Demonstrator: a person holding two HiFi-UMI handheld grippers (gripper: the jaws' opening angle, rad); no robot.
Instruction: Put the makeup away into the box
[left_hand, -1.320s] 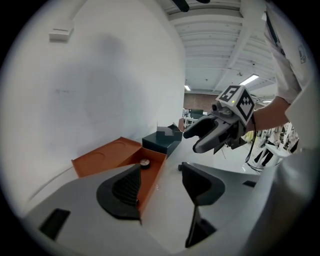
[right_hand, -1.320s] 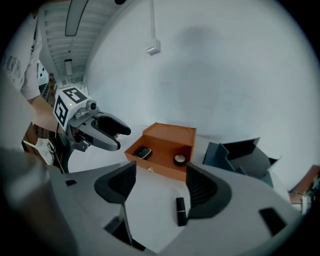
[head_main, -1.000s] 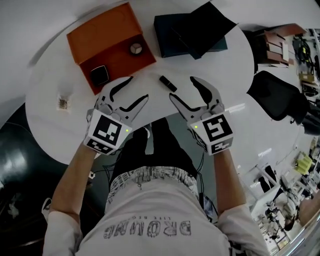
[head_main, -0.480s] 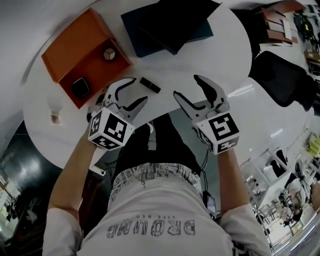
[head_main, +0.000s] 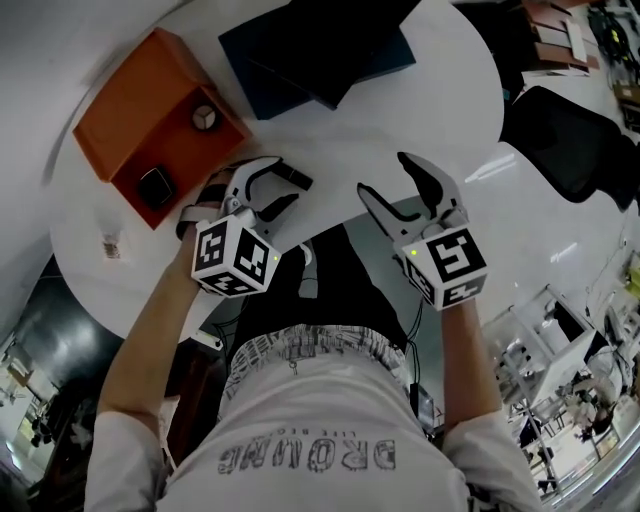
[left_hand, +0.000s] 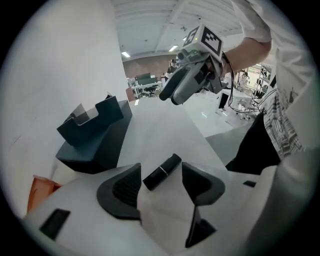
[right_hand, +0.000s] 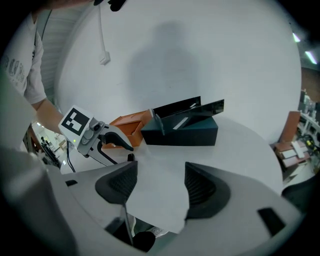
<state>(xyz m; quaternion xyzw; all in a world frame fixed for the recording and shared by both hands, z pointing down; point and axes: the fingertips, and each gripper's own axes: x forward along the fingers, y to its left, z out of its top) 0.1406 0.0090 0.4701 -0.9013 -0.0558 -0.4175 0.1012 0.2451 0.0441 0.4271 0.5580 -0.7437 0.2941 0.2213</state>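
Lying on the white table (head_main: 330, 140), the black lipstick (left_hand: 162, 171) sits right in the gap between the two jaws of the left claw (head_main: 283, 182). The jaws stand apart, one on each side of the lipstick, and they do not touch it. The lipstick lies slanted across the gap, closer to the jaw that shows on the left in the left gripper view. The claw is let loose and grips nothing. The right claw (head_main: 388, 180) is beside it, near the edge of the table. Its jaws are wide apart too, and only bare table shows between them. The orange box (head_main: 118, 128) lies open just past the left claw. A round makeup case (head_main: 204, 117) and a dark square one (head_main: 155, 186) are already inside it. A dark blue box (head_main: 300, 70) stands farther back on the table.
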